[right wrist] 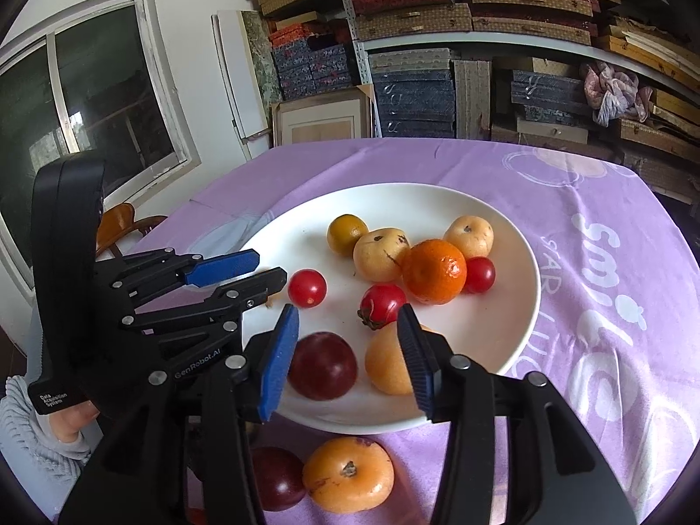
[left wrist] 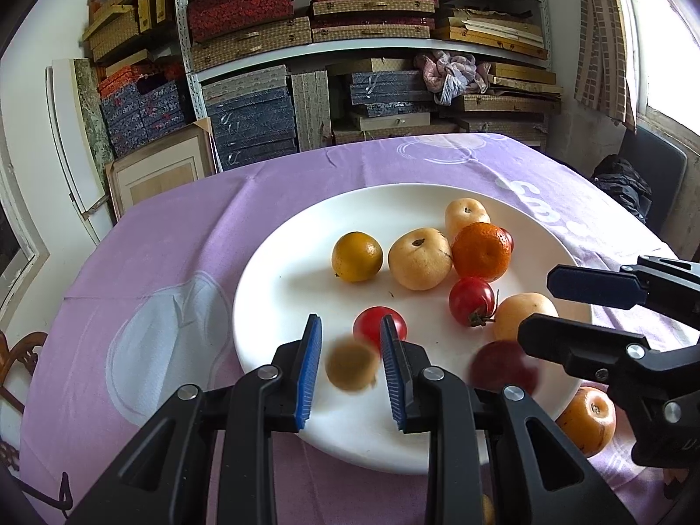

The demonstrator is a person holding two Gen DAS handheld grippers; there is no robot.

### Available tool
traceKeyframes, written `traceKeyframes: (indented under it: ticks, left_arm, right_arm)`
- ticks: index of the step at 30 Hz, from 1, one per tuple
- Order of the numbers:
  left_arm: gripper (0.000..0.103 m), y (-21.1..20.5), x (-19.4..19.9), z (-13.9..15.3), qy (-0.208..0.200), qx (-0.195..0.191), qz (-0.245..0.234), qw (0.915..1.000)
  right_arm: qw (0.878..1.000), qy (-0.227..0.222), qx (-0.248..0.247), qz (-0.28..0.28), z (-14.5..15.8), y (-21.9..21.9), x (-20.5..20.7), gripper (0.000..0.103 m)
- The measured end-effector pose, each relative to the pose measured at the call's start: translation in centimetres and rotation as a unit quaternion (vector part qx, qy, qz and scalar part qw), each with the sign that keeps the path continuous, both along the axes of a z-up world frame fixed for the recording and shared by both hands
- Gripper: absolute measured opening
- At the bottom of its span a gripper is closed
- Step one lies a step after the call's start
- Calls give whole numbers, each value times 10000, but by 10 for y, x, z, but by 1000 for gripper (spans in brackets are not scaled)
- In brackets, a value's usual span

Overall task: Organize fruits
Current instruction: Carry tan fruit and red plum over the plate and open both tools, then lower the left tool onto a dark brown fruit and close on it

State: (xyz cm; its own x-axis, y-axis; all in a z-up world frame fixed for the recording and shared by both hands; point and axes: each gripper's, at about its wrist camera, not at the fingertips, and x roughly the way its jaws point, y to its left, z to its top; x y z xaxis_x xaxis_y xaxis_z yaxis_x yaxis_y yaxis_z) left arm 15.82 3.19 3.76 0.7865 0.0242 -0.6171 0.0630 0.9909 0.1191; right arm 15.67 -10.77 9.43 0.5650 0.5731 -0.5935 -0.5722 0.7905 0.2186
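A white plate (left wrist: 280,288) on a purple cloth holds several fruits: a yellow citrus (left wrist: 356,256), pale pears (left wrist: 419,258), an orange mandarin (left wrist: 480,251) and red tomatoes (left wrist: 470,301). My left gripper (left wrist: 350,365) is open over the plate's near edge. A blurred brown fruit (left wrist: 351,364) is between its fingers, apart from both pads. My right gripper (right wrist: 348,358) is open above the plate (right wrist: 512,262). A blurred dark red plum (right wrist: 321,365) lies between its fingers, beside a pale orange fruit (right wrist: 387,363).
An orange persimmon (right wrist: 348,473) and a dark plum (right wrist: 278,477) lie on the purple tablecloth (right wrist: 590,306) in front of the plate. Shelves of boxes (left wrist: 350,43) stand behind the table. A wooden chair (right wrist: 122,223) is at the left.
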Motion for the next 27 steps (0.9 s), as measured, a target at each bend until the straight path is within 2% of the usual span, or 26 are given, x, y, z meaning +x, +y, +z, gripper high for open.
traceKeyframes:
  ticks: [3,7,8,19,24,27]
  left_arm:
    - [40,0,-1,0,-33,15,26,10000]
    - [68,1,-6,5,-205,62,118,9997]
    - [71,2,-8,7,-253,43,140,9996]
    - [87,-2,-14,9,-368,205,212,9989]
    - [88,2,-16,12,-337,112,218,9991]
    - [88,3,-20,17,-356,78,226,9991]
  right_arm:
    - [10000,-3,-1,-1,0,0,0,46]
    - [10000,-26,6,-14,2,-1,0,49]
    - [10000,-40,3,-24,3,-1,-1,52]
    - [10000,-13,57,-64,3,-5,-2,63]
    - [9998,-77,82,-134,7,-8,-5,75]
    - [9997,-150,106,-188,15,-13,-10,78]
